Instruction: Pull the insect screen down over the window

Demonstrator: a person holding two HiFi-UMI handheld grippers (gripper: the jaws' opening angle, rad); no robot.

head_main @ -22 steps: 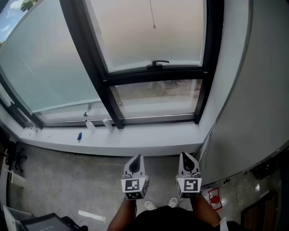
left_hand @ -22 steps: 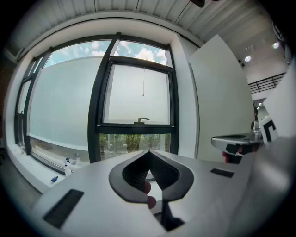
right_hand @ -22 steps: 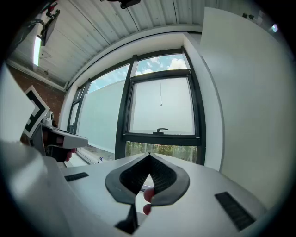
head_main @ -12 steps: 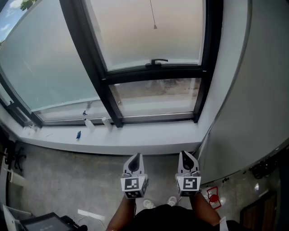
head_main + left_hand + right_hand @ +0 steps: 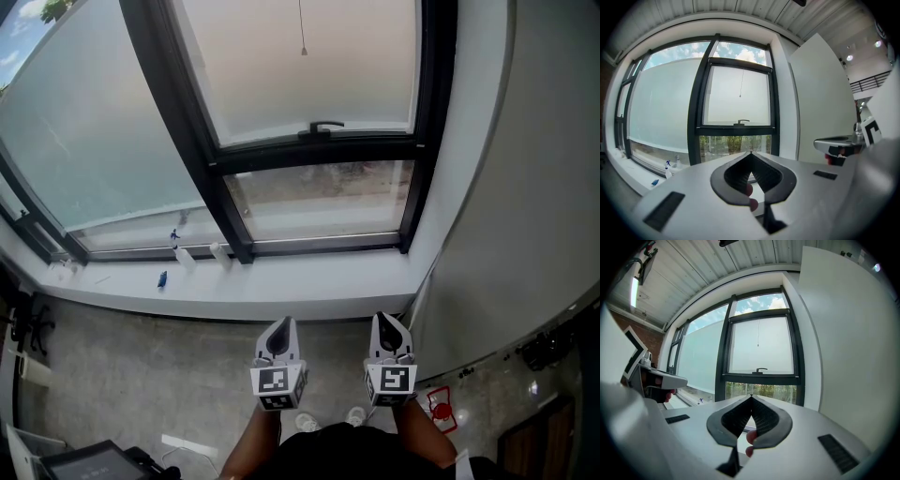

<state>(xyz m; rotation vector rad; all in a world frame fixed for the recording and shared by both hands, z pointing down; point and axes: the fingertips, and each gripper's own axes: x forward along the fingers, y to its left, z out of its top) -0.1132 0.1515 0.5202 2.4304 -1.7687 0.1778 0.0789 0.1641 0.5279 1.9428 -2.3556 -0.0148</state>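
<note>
Nothing held: left gripper (image 5: 279,330) and right gripper (image 5: 390,326) both clamped tip to tip, empty, side by side over the grey floor (image 5: 141,375), near the body and well apart from the black-framed window (image 5: 208,159). No sure sight of the insect screen itself. Only a thin pull cord with a small bead (image 5: 303,51), hanging before the pale upper pane, far and high above the black lever handle (image 5: 322,127). Screen probably rolled up out of frame at the top.

Risks, as judged:
- Arriving at the cord without opening up, and knocking it into a swing.
- Pinching so thin a cord off-centre and losing it mid-pull.
- Tugging at a slant and jamming the screen.
- Leaning across the white sill (image 5: 300,286) and brushing the small white spray bottles (image 5: 187,258) at far left.

Only in the head view: both grippers together, the floor, the sill's depth. Only in the gripper views: closed pads face-on, clouds in the top light above the cord's pane, the ribbed ceiling.
</note>
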